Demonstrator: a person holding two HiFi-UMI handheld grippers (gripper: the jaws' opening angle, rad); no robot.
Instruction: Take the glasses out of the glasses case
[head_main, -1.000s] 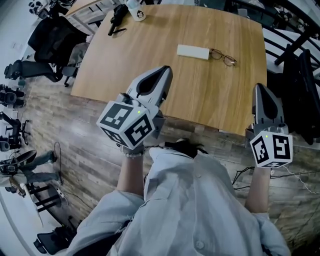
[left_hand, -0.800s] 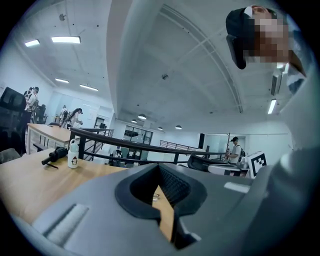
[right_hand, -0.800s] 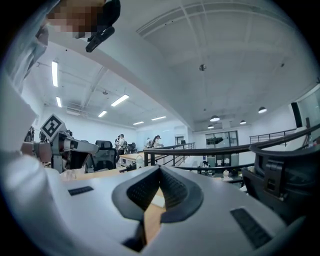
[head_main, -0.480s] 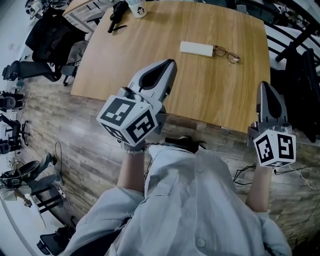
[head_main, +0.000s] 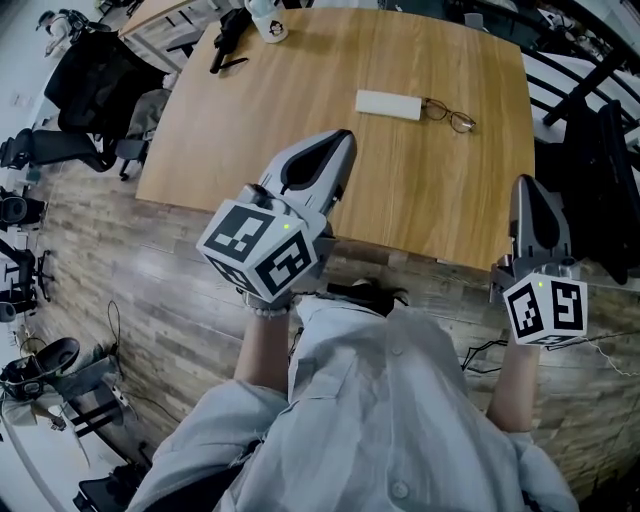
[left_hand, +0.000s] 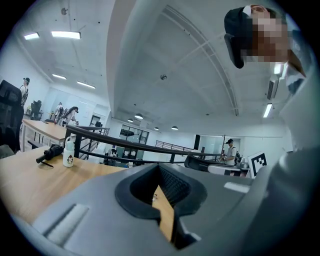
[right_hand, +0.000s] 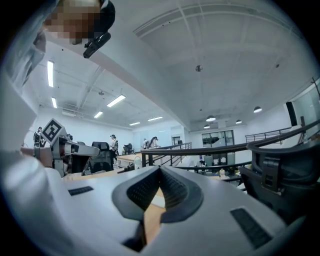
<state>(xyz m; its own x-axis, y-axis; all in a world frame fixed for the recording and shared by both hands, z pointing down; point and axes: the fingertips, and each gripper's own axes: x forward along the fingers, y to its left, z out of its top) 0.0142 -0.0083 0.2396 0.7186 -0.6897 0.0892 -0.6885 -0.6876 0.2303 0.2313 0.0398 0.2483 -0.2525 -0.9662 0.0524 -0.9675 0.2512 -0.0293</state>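
Head view, one glasses case (head_main: 388, 104), one glasses (head_main: 447, 115), left claw (head_main: 338, 142), right claw (head_main: 527, 186), both closed

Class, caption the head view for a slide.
Left tongs and right tongs shut at table edge; glasses lie beside case.

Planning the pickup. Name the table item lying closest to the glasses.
The white case, right beside the glasses; the bottle and black object sit at the far left corner.
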